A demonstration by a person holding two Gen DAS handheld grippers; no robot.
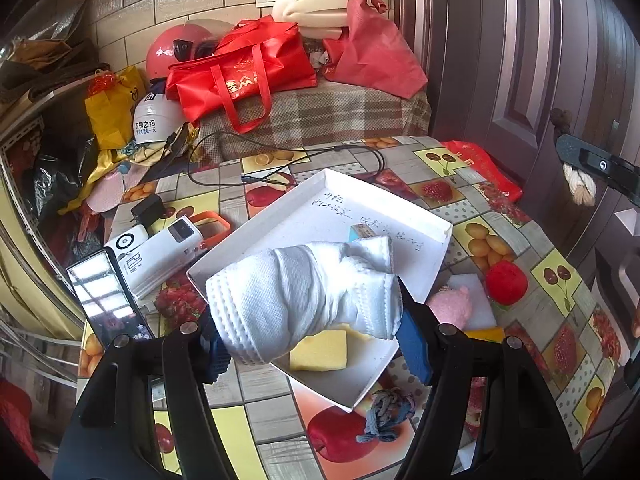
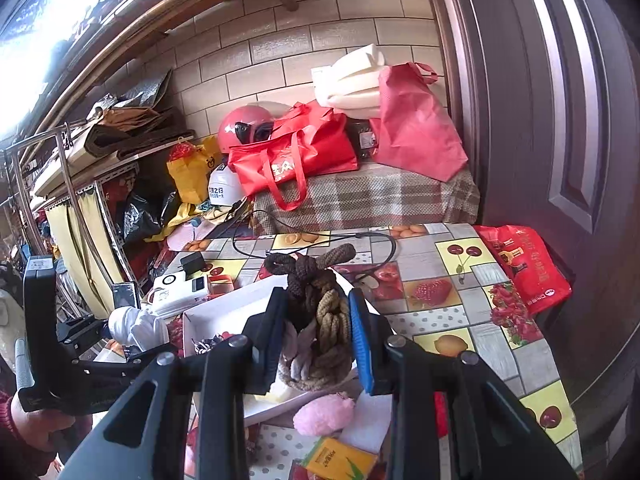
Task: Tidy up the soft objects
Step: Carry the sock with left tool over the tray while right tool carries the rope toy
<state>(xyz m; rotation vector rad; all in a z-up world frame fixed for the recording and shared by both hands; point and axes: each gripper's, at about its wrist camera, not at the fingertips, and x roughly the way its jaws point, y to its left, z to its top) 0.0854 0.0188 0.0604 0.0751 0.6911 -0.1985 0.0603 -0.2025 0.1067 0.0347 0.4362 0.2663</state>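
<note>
Here the left gripper (image 1: 308, 332) has its jaws about half spread and clamped on a white sock (image 1: 296, 296), which bulges between the pads and spills forward over the white tray (image 1: 424, 240). The bundle hangs above the tray's near half, over a yellow sponge (image 1: 320, 350) lying inside it. The right gripper (image 2: 316, 332) has its jaws drawn narrow and pinched on a knotted rope (image 2: 320, 312), brown on top and tan below; the knot rises above the fingertips, and its lower coils sit between the pads. It is held clear above the tray's edge. On the table (image 1: 520, 248) beside the tray lie a pink plush (image 1: 450, 306), a red ball (image 1: 506, 282) and a blue cord (image 1: 386, 414).
</note>
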